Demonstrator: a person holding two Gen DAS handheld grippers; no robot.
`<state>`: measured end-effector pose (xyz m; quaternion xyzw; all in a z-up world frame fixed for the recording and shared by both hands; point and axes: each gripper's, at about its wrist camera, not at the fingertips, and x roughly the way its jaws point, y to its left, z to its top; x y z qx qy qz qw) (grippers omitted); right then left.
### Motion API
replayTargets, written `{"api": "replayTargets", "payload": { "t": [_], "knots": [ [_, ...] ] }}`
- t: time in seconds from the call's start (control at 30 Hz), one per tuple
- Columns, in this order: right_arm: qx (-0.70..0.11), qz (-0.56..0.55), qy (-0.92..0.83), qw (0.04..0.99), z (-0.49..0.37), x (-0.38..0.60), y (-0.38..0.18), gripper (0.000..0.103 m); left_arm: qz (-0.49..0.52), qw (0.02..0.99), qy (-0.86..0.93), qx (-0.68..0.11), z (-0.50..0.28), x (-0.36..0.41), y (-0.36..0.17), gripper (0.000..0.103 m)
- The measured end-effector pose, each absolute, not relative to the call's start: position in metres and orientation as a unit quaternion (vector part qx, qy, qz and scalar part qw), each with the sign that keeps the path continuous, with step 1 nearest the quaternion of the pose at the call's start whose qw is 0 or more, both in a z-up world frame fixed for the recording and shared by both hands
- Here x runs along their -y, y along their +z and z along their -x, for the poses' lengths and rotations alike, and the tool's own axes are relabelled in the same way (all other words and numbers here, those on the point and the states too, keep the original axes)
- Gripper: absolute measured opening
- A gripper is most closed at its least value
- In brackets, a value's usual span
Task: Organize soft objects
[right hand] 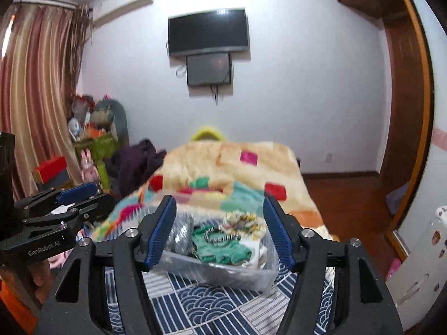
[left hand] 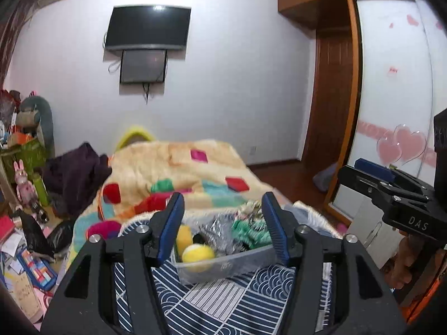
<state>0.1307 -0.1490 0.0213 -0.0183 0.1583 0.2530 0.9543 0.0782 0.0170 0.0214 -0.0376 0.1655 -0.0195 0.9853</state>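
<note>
A clear plastic bin (left hand: 223,265) sits on a blue-and-white patterned cloth (left hand: 212,301) on the bed. It holds a yellow ball (left hand: 197,254), a yellow sponge (left hand: 184,237), a green knit piece (left hand: 248,231), a grey crinkled item (left hand: 218,231) and a patterned cloth (left hand: 250,209). My left gripper (left hand: 223,220) is open and empty, hovering above the bin. My right gripper (right hand: 219,229) is open and empty, also over the bin (right hand: 218,270), with the green knit (right hand: 220,247) between its fingers' line of sight. Each gripper shows at the edge of the other's view.
A fluffy cream blanket (left hand: 178,173) with coloured squares covers the bed behind. A dark purple garment (left hand: 75,173) lies at its left. Cluttered toys and boxes (left hand: 25,195) fill the left side. A wardrobe (left hand: 391,97) and wooden floor (right hand: 343,195) are to the right.
</note>
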Motion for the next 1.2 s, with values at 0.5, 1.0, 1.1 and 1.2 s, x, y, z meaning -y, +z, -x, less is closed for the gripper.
{"api": "replayTargets", "payload": {
  "t": [0.5, 1.0, 1.1, 1.2],
  "knots": [
    [-0.083, -0.003, 0.249, 0.965, -0.092, 0.157, 0.042, 0.103, 0.027, 0.994, -0.007, -0.101, -0.032, -0.012, 0.055, 0.102],
    [-0.092, -0.008, 0.245, 0.965, -0.085, 0.166, 0.033, 0.103, 0.023, 0.994, -0.005, -0.109, -0.030, -0.009, 0.047, 0.103],
    [-0.092, -0.009, 0.245, 0.965, -0.085, 0.167, 0.033, 0.103, 0.023, 0.994, -0.006, -0.109, -0.031, -0.008, 0.047, 0.103],
    [-0.093, -0.010, 0.244, 0.965, -0.084, 0.167, 0.032, 0.103, 0.022, 0.994, -0.007, -0.111, -0.031, -0.008, 0.046, 0.103]
  ]
}}
